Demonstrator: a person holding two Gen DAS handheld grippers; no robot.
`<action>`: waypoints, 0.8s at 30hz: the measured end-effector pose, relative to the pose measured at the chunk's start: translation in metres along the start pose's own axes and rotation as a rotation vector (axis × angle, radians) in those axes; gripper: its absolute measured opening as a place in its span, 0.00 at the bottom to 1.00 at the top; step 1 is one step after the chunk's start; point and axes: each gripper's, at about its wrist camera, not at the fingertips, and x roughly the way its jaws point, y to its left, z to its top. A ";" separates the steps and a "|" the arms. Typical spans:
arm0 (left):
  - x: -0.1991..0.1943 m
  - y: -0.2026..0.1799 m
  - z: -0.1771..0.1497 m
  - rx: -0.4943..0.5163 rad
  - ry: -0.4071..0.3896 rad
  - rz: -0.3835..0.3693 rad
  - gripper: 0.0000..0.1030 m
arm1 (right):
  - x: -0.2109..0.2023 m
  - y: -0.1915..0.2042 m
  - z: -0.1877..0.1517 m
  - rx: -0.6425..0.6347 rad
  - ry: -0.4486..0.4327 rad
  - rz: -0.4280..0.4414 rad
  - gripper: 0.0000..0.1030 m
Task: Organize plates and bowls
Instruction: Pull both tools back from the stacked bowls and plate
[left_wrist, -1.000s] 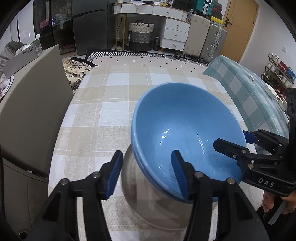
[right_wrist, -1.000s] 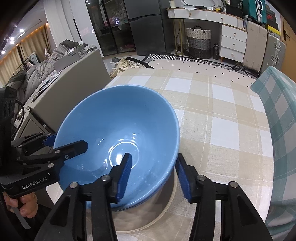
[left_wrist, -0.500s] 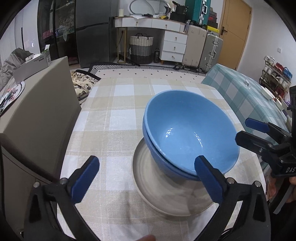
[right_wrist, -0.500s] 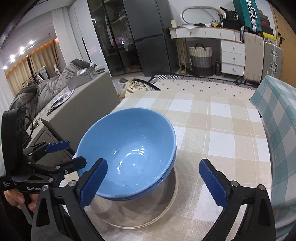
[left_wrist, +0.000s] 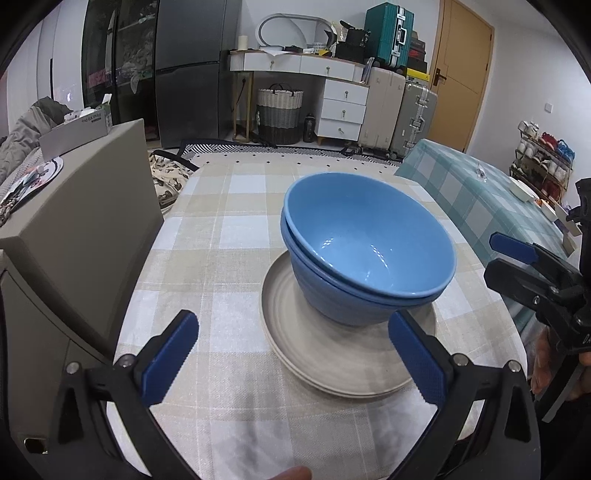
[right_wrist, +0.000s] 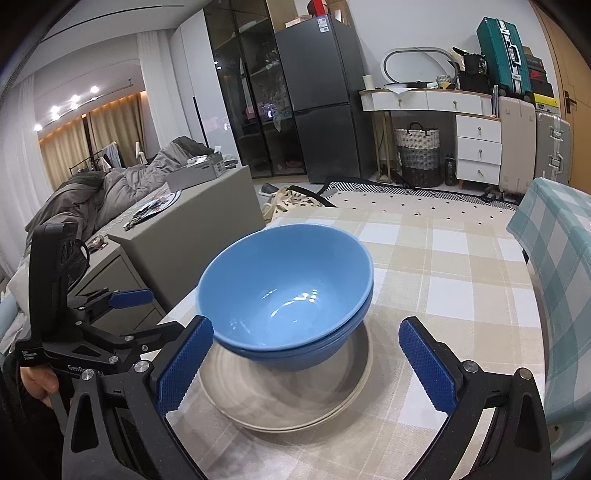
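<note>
Two blue bowls (left_wrist: 365, 254) sit nested one inside the other on a stack of grey plates (left_wrist: 295, 332) on the checked tablecloth. They also show in the right wrist view, bowls (right_wrist: 288, 291) on plates (right_wrist: 295, 402). My left gripper (left_wrist: 295, 362) is open and empty, just short of the plates. My right gripper (right_wrist: 306, 365) is open and empty, near the plates' rim. Each gripper shows in the other's view, the right one (left_wrist: 517, 258) and the left one (right_wrist: 129, 314), both open.
The table (left_wrist: 236, 236) carries a beige checked cloth. A grey cabinet (left_wrist: 74, 206) stands close on the left. A teal checked surface (left_wrist: 480, 192) lies to the right. Drawers, a basket and suitcases stand far behind.
Both grippers let go of the blue bowl's rim, opened wide and drew back from the stack. The bowl now rests nested in the lower bowl.
</note>
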 end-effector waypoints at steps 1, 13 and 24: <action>-0.002 0.000 -0.001 0.004 -0.008 0.003 1.00 | -0.001 0.002 -0.002 -0.004 -0.002 0.003 0.99; -0.017 -0.008 -0.021 0.026 -0.083 0.032 1.00 | -0.015 0.012 -0.019 -0.021 -0.041 0.007 0.99; -0.030 -0.013 -0.037 0.038 -0.188 0.052 1.00 | -0.024 0.021 -0.030 -0.058 -0.078 0.021 0.99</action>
